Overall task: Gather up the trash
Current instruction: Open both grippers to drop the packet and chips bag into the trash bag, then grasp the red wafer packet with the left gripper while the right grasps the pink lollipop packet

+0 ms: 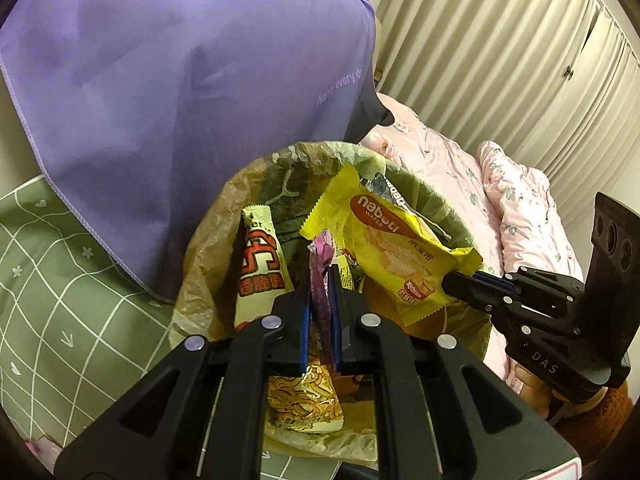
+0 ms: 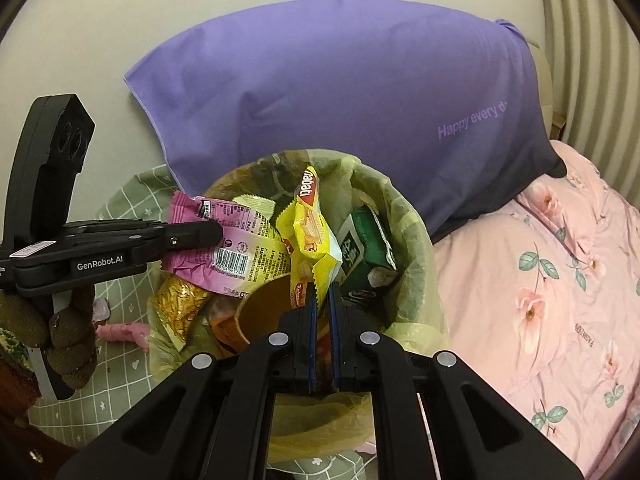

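On a bed with a pink quilt [image 2: 540, 288] and one purple pillow [image 2: 340, 92] stands one lined bin [image 2: 416, 240], holding a green carton [image 2: 368, 248], a brown cup [image 2: 264, 308] and wrappers. The left gripper [image 1: 320, 292] is clamped on a pink wrapper [image 2: 236, 240], the right gripper [image 2: 322, 300] on a yellow wafer wrapper [image 1: 392, 248], both above the bin.

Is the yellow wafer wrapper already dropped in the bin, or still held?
Still held. The right gripper is shut on the yellow wafer wrapper, which hangs over the open trash bin, not released.
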The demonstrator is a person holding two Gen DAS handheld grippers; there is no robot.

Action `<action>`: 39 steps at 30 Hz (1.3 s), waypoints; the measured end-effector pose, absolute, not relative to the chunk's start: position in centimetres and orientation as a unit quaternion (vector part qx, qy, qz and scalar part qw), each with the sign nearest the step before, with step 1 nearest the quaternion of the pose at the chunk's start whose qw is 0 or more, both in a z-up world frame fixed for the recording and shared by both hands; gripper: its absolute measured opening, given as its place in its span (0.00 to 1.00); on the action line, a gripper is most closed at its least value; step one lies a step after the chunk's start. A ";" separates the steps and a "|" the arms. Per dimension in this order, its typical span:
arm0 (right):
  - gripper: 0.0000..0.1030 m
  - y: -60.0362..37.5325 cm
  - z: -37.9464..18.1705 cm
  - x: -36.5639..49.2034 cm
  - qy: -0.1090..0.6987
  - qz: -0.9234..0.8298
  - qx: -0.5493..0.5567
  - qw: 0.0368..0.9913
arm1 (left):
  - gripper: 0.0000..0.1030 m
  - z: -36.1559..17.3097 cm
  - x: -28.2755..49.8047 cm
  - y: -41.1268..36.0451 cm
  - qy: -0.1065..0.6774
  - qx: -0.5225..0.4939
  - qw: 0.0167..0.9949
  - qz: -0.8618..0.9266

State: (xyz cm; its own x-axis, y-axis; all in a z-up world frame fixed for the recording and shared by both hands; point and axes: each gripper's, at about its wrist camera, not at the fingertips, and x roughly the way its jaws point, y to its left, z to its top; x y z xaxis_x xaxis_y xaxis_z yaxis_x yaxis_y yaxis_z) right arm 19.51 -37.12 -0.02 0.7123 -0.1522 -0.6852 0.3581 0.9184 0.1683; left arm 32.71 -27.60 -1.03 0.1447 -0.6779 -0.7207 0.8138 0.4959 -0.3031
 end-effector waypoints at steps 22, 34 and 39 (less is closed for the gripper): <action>0.09 -36.2 1.6 16.6 0.305 -0.150 0.143 0.929 | 0.46 2.5 30.8 -21.0 0.370 0.016 0.813 -0.450; 0.40 -32.3 3.5 18.4 0.264 -0.069 0.129 0.953 | 0.52 0.9 30.5 -8.2 0.370 -0.048 0.869 -0.324; 0.43 -29.7 3.4 20.8 0.266 -0.020 0.117 0.957 | 0.52 -0.5 30.1 -2.1 0.370 -0.057 0.894 -0.245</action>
State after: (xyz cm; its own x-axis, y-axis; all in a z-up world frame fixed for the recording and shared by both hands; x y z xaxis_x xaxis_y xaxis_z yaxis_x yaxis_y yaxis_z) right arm 20.77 -29.68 3.43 0.8575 0.0233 -0.5140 0.1014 0.9717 0.2132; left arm 30.11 -2.13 -0.51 0.6060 -0.4804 -0.6341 0.3959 0.8735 -0.2834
